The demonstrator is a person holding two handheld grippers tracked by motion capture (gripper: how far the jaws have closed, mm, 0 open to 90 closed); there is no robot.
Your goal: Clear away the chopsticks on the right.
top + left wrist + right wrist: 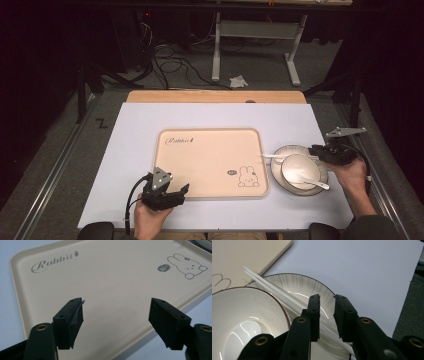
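Right hand-held gripper (326, 298) — jaws astride white chopsticks (274, 291) — over plate (312, 286).

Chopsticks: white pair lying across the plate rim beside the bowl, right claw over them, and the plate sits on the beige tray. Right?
One thing is off: the plate is not on the beige tray. It sits on the white table sheet just right of the tray, as the high view shows. The rest holds: the white chopsticks lie across the plate rim beside the bowl, with the right claw over them.
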